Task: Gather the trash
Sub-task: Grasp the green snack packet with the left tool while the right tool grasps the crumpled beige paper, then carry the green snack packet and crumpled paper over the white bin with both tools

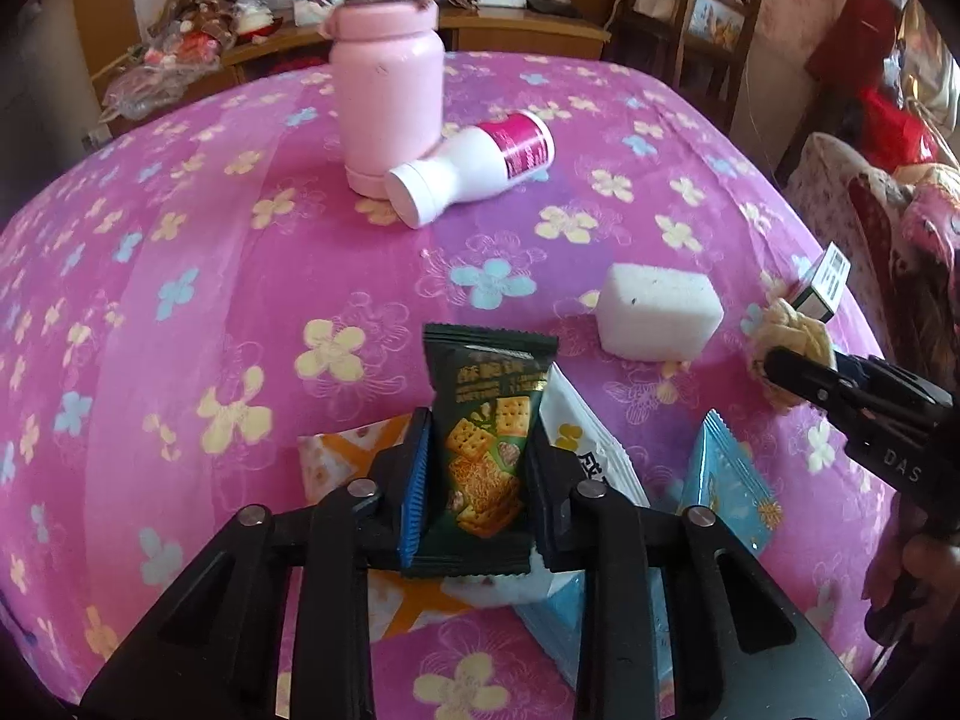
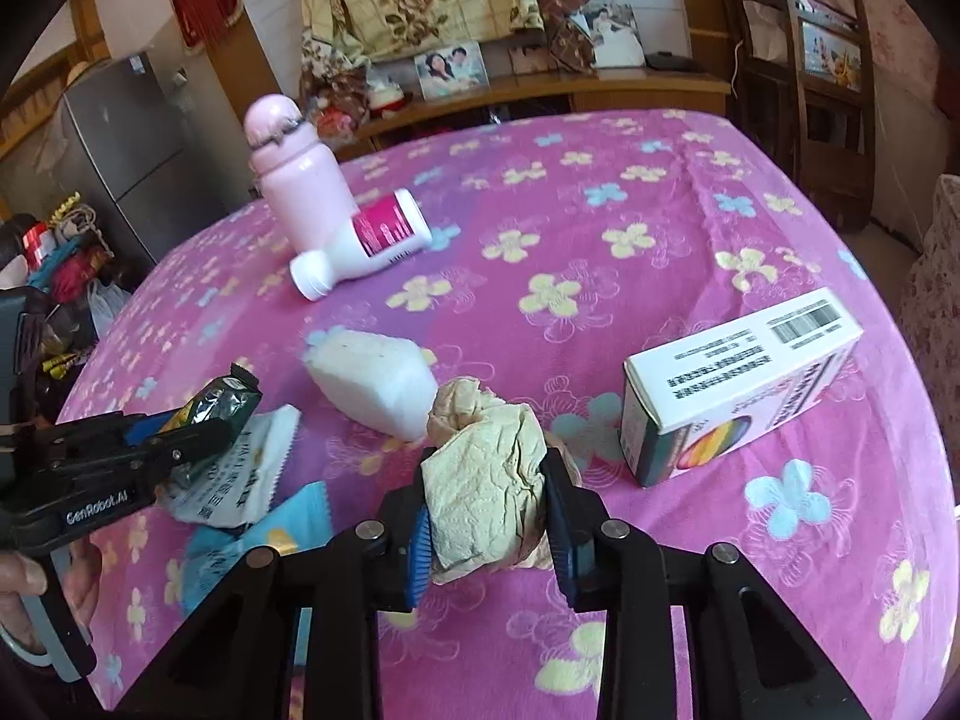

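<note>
My left gripper [image 1: 480, 468] is shut on a dark green cracker wrapper [image 1: 486, 444], held upright above the table; it also shows in the right wrist view [image 2: 219, 405]. My right gripper [image 2: 486, 516] is shut on a crumpled beige paper tissue [image 2: 480, 474], which also shows in the left wrist view [image 1: 789, 336]. Under the left gripper lie a white wrapper [image 1: 591, 450], a blue wrapper [image 1: 732, 480] and an orange-and-white wrapper [image 1: 342, 456].
The table wears a pink flowered cloth [image 1: 180, 240]. On it stand a pink bottle [image 1: 387, 72], a white bottle on its side [image 1: 474, 168], a white sponge block [image 1: 657, 309] and a white carton [image 2: 738, 384]. Wooden chairs [image 2: 822, 78] stand at the far right.
</note>
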{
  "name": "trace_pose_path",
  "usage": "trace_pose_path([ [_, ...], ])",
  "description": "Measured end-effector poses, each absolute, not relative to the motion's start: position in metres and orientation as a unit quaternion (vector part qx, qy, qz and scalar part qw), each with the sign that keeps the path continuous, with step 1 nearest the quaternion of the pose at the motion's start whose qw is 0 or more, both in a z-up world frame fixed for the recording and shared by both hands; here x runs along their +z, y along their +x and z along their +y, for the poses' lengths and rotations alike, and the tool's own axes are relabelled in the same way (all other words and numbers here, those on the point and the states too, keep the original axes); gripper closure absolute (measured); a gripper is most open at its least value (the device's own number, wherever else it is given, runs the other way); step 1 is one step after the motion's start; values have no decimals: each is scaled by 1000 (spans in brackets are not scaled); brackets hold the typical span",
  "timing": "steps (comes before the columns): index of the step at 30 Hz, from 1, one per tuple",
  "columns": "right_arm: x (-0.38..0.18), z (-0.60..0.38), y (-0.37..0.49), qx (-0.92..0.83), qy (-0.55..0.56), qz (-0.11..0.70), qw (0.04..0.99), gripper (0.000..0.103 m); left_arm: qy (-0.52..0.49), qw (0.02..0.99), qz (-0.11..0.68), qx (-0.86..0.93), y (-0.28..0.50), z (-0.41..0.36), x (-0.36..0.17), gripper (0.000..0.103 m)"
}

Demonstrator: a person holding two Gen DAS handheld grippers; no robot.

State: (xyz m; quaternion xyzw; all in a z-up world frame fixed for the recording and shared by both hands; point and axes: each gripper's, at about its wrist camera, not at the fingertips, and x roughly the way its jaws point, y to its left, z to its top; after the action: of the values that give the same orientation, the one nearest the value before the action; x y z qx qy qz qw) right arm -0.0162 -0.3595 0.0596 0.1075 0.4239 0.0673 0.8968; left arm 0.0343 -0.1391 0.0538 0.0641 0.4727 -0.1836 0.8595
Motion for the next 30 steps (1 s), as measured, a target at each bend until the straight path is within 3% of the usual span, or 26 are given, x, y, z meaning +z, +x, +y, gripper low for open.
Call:
trace_pose_path([
  [30,86,-352,-131,65,95,420,900,72,27,877,434,-207,-95,-150,86,82],
])
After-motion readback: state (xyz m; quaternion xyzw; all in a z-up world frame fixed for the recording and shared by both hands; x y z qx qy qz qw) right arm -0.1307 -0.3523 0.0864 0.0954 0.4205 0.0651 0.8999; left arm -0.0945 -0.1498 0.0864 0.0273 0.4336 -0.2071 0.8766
